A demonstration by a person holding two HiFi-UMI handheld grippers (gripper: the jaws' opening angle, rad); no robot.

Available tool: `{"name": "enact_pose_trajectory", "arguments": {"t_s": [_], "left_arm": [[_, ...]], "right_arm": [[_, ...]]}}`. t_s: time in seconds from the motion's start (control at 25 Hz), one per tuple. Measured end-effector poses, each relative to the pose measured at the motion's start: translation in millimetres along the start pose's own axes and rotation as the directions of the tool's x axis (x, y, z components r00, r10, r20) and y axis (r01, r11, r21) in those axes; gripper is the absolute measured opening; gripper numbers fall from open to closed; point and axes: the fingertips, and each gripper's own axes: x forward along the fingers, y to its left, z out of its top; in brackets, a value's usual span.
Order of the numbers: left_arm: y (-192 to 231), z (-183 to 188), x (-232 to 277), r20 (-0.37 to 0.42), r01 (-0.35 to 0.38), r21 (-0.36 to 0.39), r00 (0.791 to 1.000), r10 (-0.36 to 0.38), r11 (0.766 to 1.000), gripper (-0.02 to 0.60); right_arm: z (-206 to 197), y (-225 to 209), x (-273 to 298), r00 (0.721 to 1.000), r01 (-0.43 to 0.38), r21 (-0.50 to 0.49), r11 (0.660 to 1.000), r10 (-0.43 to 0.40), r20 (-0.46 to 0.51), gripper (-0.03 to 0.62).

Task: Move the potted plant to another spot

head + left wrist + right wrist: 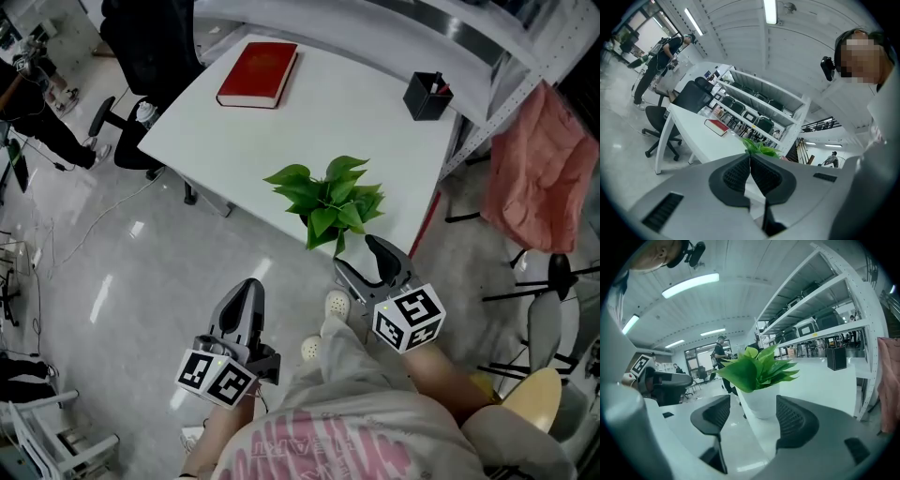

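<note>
Standing upright near the front edge of the white table (281,141), toward its right corner, the potted plant (328,202) is well apart from the red book (258,75) and the black holder (427,96) at the far side. The right tongs (361,258) are open and empty: their 2 jaws stand apart and aim at the white pot (761,401), which shows between them but further ahead, not touched. The left tongs (246,298) are closed, the 2 pads pressed together on nothing, and they hang over the floor, away from the table. I judge the plant to be light and the pot stiff and smooth, so it may slip under a weak squeeze, and it may tip because the leaves (754,369) spread wide above a small base. The leaves are soft and give no hold. The better place is the pot wall, about its middle and below the foliage, with 1 jaw at each side, and the pot kept upright.
</note>
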Motion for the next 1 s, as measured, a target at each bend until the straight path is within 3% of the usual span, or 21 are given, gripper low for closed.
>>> {"name": "enact_pose_trajectory", "arguments": {"t_s": [0.08,0.28,0.56,1.0], "left_arm": [[5.5,0.3,2.9,0.004,-0.015,-0.008,1.0,0.015,1.0,0.025],[15.5,2.5,4.8,0.018,-0.044,-0.025,0.999,0.044,0.999,0.025],[26.8,2.3,1.9,0.026,-0.078,-0.045,0.997,0.079,0.996,0.025],[42.2,2.6,-13.6,0.037,-0.13,-0.064,0.99,0.133,0.989,0.025]], "right_arm": [[0.4,0.9,7.6,1.0,-0.002,-0.009,1.0,0.002,0.006,0.318],[0.9,-3.0,29.1,1.0,0.026,-0.025,0.999,-0.026,0.005,0.435],[8.1,-8.8,51.9,0.996,0.087,-0.034,0.996,-0.085,0.038,0.536],[15.9,-11.5,78.8,0.988,0.144,-0.042,0.989,-0.14,0.071,0.565]]}}
